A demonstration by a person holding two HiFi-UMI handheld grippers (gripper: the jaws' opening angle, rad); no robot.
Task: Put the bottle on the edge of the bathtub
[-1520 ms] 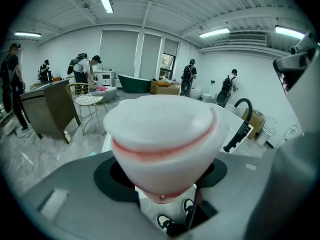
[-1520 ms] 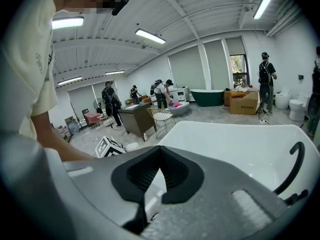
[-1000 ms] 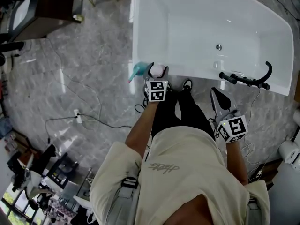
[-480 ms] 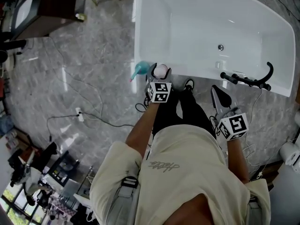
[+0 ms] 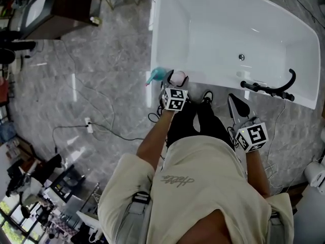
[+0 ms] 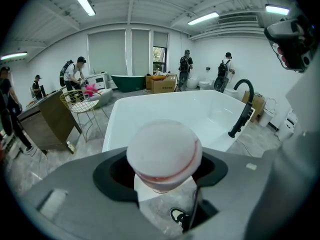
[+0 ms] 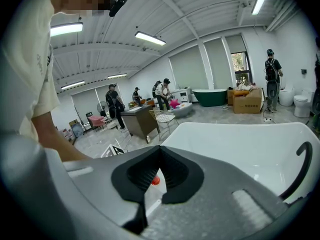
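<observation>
The bottle (image 6: 164,156), capped in pinkish white, sits clamped between the left gripper's (image 5: 176,81) jaws, over the near rim of the white bathtub (image 5: 213,83), beside its corner. The right gripper (image 7: 159,176) is clenched on nothing, jaws together. The script on the cream sweatshirt (image 5: 177,179) cannot be read; the floor (image 5: 101,75) is grey marble tile in a bright showroom.

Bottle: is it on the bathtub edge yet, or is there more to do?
Not quite. Done: the bottle is picked up, gripped in the left gripper's jaws. In hand: it is held right by the near rim of the bathtub; I can't tell whether it touches. Left to do: set it down on the rim and open the jaws. The right gripper is shut and empty.
</observation>
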